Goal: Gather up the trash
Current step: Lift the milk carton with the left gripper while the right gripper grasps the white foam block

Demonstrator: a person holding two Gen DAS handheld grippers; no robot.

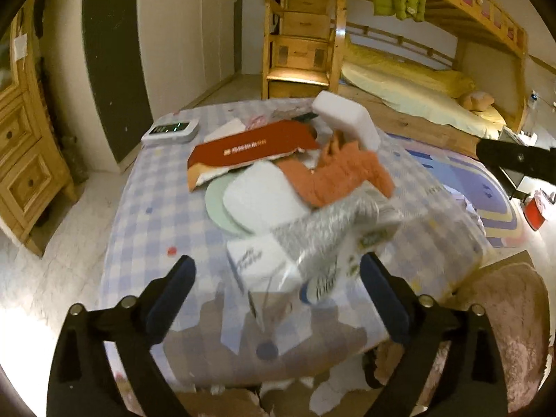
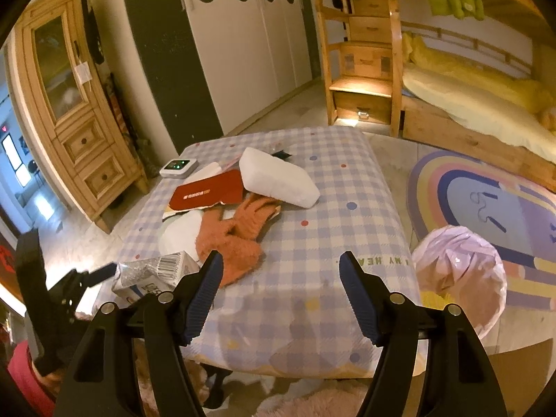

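Note:
Trash lies on a table under a blue checked cloth: a red card sleeve, a white foam block, an orange fuzzy cloth, white round pads and a green disc. My left gripper stands open at the near edge. Between its fingers, untouched by the pads, lie a small white box and a blurred silvery carton. The right wrist view shows that carton beside the left fingers. My right gripper is open over bare cloth.
A white device with green lights sits at the table's far left corner. A bin lined with a pink bag stands on the floor right of the table, by a rainbow rug. A wooden cabinet and bunk bed lie beyond.

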